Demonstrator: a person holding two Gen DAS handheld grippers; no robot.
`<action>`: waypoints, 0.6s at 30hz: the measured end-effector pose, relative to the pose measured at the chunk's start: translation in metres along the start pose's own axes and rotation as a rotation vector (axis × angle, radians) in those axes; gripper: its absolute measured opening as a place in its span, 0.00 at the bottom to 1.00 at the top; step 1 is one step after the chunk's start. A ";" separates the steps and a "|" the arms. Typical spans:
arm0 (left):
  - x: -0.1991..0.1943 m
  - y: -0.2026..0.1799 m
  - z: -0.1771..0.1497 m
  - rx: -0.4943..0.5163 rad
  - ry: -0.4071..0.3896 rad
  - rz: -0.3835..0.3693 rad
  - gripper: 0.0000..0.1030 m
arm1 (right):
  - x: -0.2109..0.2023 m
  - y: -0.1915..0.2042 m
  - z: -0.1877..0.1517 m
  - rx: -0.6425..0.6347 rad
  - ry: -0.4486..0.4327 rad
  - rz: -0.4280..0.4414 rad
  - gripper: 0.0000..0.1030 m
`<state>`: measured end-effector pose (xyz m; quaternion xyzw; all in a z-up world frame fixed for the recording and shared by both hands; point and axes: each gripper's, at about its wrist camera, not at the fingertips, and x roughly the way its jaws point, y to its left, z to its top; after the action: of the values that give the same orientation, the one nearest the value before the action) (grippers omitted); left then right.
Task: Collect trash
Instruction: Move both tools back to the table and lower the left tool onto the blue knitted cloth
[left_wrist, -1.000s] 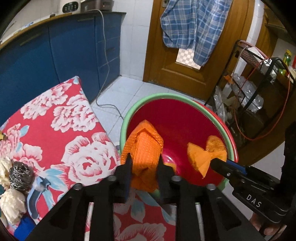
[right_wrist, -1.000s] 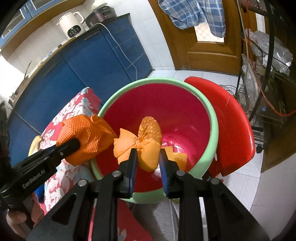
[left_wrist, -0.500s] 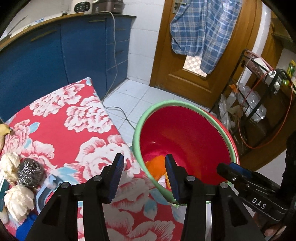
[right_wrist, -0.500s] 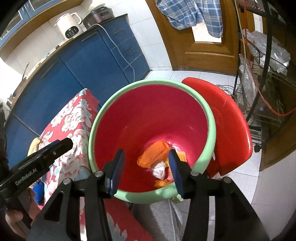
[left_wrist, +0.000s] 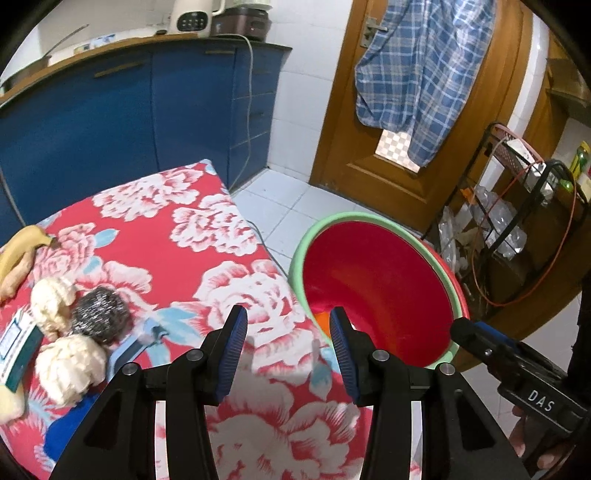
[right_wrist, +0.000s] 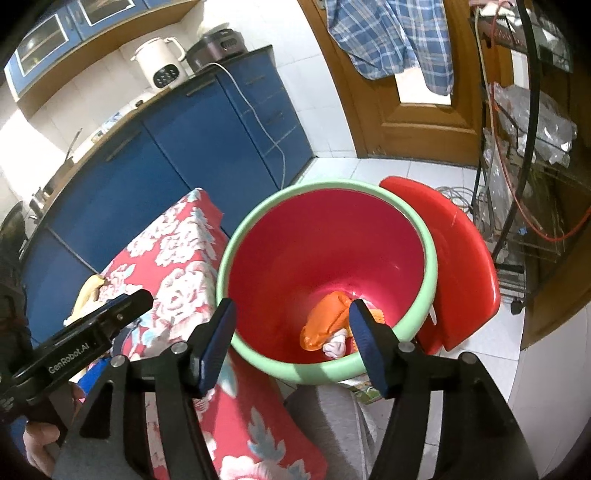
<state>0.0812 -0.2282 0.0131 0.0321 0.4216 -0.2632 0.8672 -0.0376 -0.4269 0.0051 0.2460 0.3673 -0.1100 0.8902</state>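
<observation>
Above the near rim of the bin (right_wrist: 328, 371), my right gripper (right_wrist: 291, 343) is pointing steeply down into the red inside, its jaws opening with nothing between them; the orange trash (right_wrist: 325, 321) is lying free at the bottom, beside a small white scrap (right_wrist: 334, 345) that touches it. Over the near right edge of the table, my left gripper (left_wrist: 288, 350) is angling down the same way, jaws parted and empty, pads touching nothing, only the flowered cloth (left_wrist: 207, 236) and a slice of the bin's rim showing between the fingers. In the left wrist view, my right hand's tool is reaching in from the lower right, my fingers wrapped under its handle at the picture's edge.

I am counting one bin, green-rimmed and red inside, standing on the floor just right of the table, with one red lid (right_wrist: 465, 266) leaning against its far right side. On the left of the cloth I am seeing two pale crumpled wads (left_wrist: 68, 365), one steel scourer (left_wrist: 99, 314) touching both, one banana (left_wrist: 22, 243) farther back, and one small card (left_wrist: 16, 350) at the left edge. Beyond, one white kettle (right_wrist: 162, 66) is standing on the blue counter, and one plaid shirt (left_wrist: 421, 74) is hanging on the wooden door.
</observation>
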 end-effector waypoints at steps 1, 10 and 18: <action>-0.004 0.002 -0.001 -0.006 -0.004 0.003 0.46 | -0.002 0.003 -0.001 -0.007 -0.003 -0.001 0.66; -0.039 0.024 -0.014 -0.045 -0.053 0.057 0.46 | -0.014 0.027 -0.010 -0.054 0.000 0.016 0.67; -0.072 0.052 -0.029 -0.094 -0.089 0.114 0.46 | -0.023 0.054 -0.019 -0.112 0.001 0.046 0.69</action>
<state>0.0493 -0.1447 0.0399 0.0037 0.3921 -0.1946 0.8991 -0.0448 -0.3700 0.0290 0.2042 0.3677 -0.0686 0.9047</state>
